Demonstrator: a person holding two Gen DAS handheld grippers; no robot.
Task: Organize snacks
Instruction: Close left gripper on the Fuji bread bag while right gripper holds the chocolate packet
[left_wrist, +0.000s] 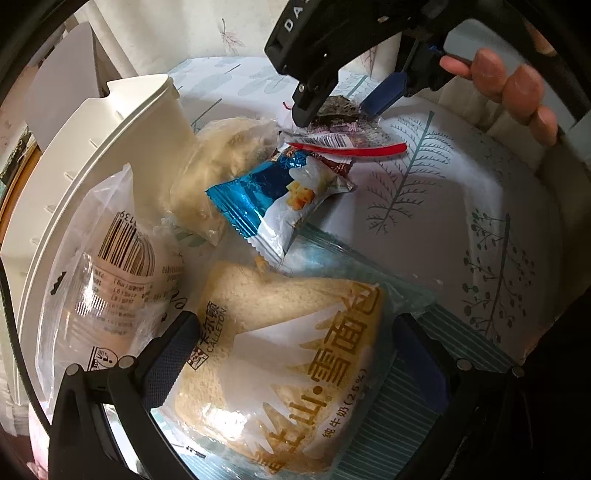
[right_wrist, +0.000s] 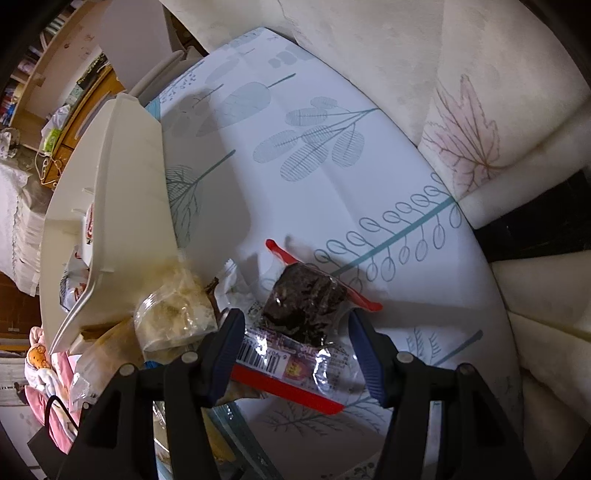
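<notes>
A pile of snacks lies on a leaf-print tablecloth (left_wrist: 461, 192) beside a white plastic basket (left_wrist: 110, 133). My left gripper (left_wrist: 295, 354) is open, its fingers either side of a packaged bread slice (left_wrist: 280, 362) with gold lettering. My right gripper (right_wrist: 295, 339) is open around a clear, red-edged packet holding a dark cake (right_wrist: 303, 302); it also shows in the left wrist view (left_wrist: 332, 110), straddling that packet (left_wrist: 340, 125). A blue snack packet (left_wrist: 273, 195) lies between the two.
A clear bag with a barcode (left_wrist: 110, 280) and a pale crumbly pastry bag (left_wrist: 221, 162) lean against the basket. Cream cushions (right_wrist: 461, 110) border the table's far side. The cloth to the right of the pile is bare.
</notes>
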